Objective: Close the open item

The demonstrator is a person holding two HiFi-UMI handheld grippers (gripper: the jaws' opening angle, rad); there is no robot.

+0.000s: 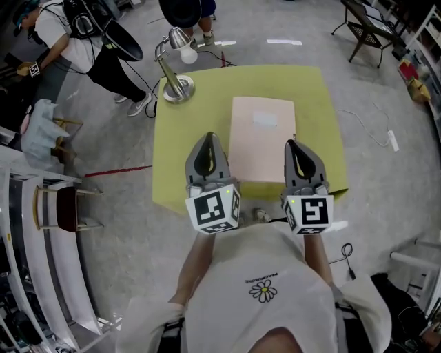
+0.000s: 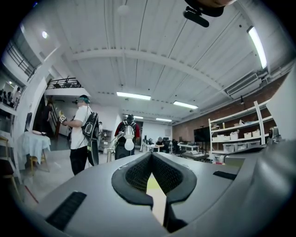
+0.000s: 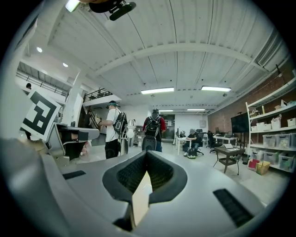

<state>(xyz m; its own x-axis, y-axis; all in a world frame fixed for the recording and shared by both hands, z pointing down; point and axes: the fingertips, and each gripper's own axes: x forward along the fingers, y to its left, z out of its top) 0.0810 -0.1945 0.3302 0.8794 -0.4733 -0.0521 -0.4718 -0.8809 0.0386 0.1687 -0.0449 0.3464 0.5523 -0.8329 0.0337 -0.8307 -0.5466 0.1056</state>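
A flat pale pink book-like item lies on the yellow-green table with its cover down and a white label on top. My left gripper hovers over the table just left of it, jaws shut and empty. My right gripper is at the item's right front edge, jaws also together with nothing held. In the left gripper view the tips meet, and a sliver of table shows through the gap behind them. The right gripper view shows the tips meeting, with pale pink in the gap.
A silver desk lamp stands at the table's far left corner. A person with a backpack is left of the table, and another beyond it. A folding chair is at the far right, and shelving at the left.
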